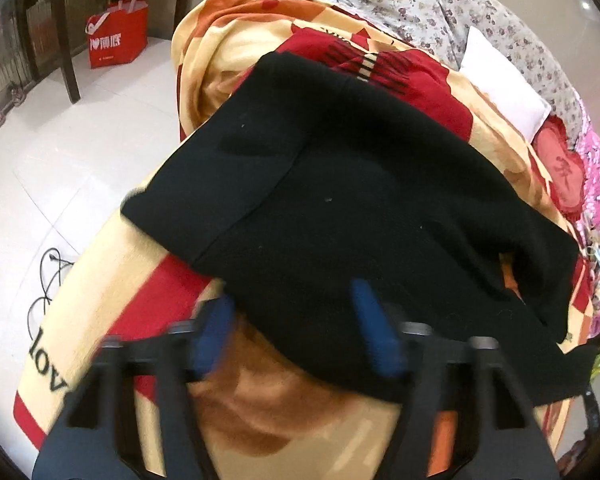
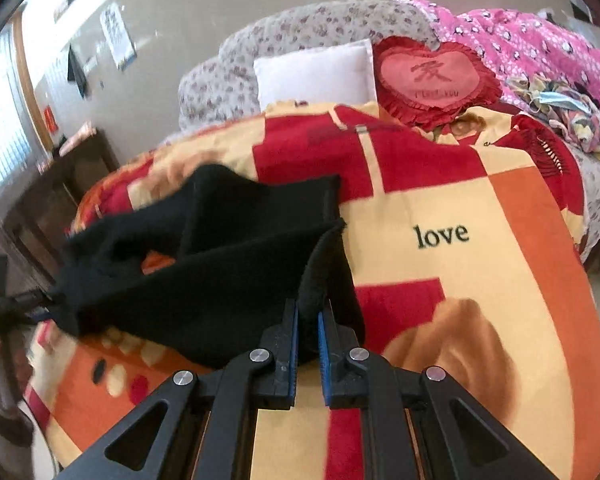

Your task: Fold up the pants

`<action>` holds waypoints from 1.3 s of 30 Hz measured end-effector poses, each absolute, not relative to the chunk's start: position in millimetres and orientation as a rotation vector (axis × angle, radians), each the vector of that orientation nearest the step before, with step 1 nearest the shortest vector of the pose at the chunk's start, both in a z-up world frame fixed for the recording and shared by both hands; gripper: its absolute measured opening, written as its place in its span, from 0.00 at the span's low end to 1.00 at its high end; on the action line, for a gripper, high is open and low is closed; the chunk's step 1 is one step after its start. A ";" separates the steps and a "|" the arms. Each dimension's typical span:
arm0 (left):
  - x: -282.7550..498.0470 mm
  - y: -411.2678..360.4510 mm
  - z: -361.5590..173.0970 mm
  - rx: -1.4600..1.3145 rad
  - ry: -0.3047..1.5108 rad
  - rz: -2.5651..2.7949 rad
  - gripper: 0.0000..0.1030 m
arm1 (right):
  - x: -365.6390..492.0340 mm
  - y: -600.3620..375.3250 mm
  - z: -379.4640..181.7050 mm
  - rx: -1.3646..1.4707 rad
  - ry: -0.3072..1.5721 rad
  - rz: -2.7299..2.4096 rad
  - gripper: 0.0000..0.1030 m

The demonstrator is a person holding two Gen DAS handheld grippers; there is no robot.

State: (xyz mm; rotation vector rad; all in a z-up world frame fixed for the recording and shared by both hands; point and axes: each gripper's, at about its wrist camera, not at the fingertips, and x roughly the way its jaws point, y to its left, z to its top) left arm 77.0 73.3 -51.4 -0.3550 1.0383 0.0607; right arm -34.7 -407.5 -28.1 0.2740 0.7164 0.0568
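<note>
A: Black pants (image 1: 340, 184) lie on the blanket (image 1: 236, 408) printed "love", on the bed.

B: Who has hold of them?

A: The right gripper (image 2: 308, 332), jaws nearly closed on a bunched edge, lifting a taut fold. The left gripper (image 1: 296, 332) is blurred, jaws wide apart with the cloth's near edge between them, clamping nothing.

B: What shows in one view only?

A: Left: one red shopping bag (image 1: 118, 38) and a cable (image 1: 46, 280) on the floor. Right: one heart cushion (image 2: 438, 80). Both show one white pillow (image 2: 316, 74).

B: Room?

A: Bare blanket right of the pants.
</note>
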 end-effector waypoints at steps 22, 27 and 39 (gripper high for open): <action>2.6 96.3 -48.8 -0.375 1.077 -0.065 0.09 | -125.9 -454.4 -48.0 0.304 0.825 -0.037 0.10; 0.0 85.6 -41.6 -0.313 1.050 -0.041 0.09 | -140.8 -492.8 -34.5 0.519 0.701 -0.075 0.48; 1.2 89.1 -22.1 -0.325 1.042 -0.070 0.09 | -80.3 -416.3 -56.9 0.360 0.772 0.041 0.06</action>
